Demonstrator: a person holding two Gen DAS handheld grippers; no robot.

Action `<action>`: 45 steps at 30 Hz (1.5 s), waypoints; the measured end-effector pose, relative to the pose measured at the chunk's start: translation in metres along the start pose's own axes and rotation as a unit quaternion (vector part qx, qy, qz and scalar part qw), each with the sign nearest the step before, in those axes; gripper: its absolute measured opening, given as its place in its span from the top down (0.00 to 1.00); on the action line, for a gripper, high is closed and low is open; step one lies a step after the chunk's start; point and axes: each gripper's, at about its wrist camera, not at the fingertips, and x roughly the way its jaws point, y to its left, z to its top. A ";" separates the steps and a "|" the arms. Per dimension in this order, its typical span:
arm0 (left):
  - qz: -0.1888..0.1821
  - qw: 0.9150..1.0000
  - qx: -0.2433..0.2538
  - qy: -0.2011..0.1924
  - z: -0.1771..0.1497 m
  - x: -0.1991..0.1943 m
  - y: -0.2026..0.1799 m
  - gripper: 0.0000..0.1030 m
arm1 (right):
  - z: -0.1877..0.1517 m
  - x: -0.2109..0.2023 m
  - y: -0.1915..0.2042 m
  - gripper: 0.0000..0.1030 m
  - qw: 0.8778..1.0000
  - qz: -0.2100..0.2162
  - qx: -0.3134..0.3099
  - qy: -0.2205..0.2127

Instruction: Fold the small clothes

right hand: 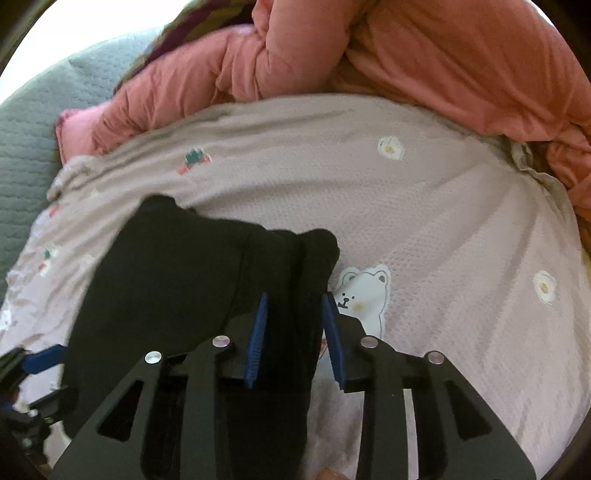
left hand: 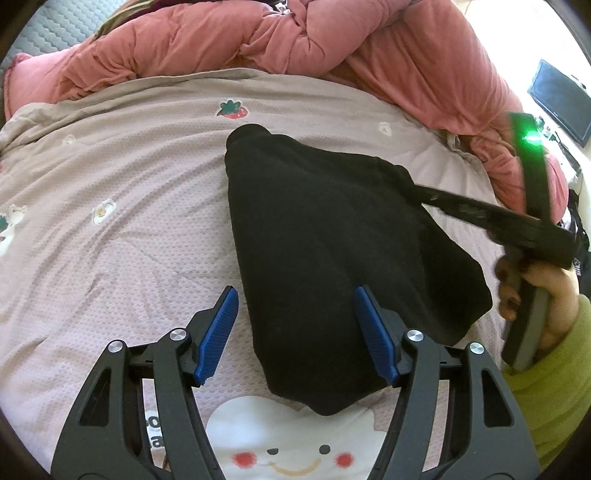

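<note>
A small black garment (left hand: 325, 236) lies on a pale pink printed blanket (left hand: 129, 206). My left gripper (left hand: 295, 314) is open, its blue pads (left hand: 218, 332) on either side of the garment's near end, holding nothing. My right gripper (right hand: 295, 332) has its jaws narrowed on a fold of the black garment (right hand: 184, 280) at its right edge. In the left wrist view the right gripper (left hand: 424, 194) reaches in from the right and pinches the garment's far right corner, lifting it a little.
A bunched salmon-pink duvet (left hand: 295, 33) lies along the far side of the blanket. A grey quilted mattress (right hand: 22, 147) shows at the left. A dark monitor (left hand: 561, 99) stands at the far right.
</note>
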 end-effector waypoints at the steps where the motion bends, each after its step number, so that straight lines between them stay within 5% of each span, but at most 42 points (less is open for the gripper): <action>1: -0.001 1.000 -0.001 0.000 0.000 0.000 0.001 0.44 | -0.002 -0.012 0.000 0.70 1.000 0.006 0.003 -0.013; 9: -0.002 1.000 0.005 -0.003 -0.004 -0.004 -0.004 0.44 | -0.039 -0.071 0.010 0.67 0.995 0.093 0.015 -0.033; 17: 0.000 1.000 0.017 0.003 -0.012 -0.006 -0.009 0.44 | -0.066 -0.074 0.023 0.66 0.993 0.120 0.020 -0.013; 21: 0.002 1.000 0.018 0.005 -0.015 -0.006 -0.010 0.44 | -0.073 -0.062 0.022 0.83 0.991 0.128 0.029 0.009; 32: 0.000 1.000 0.018 0.011 -0.020 -0.006 -0.003 0.40 | -0.088 -0.072 0.014 0.89 0.994 0.112 0.017 0.005; 45: 0.001 1.000 0.014 0.015 -0.023 -0.005 0.003 0.32 | -0.098 -0.065 0.024 0.71 0.998 0.063 0.011 0.003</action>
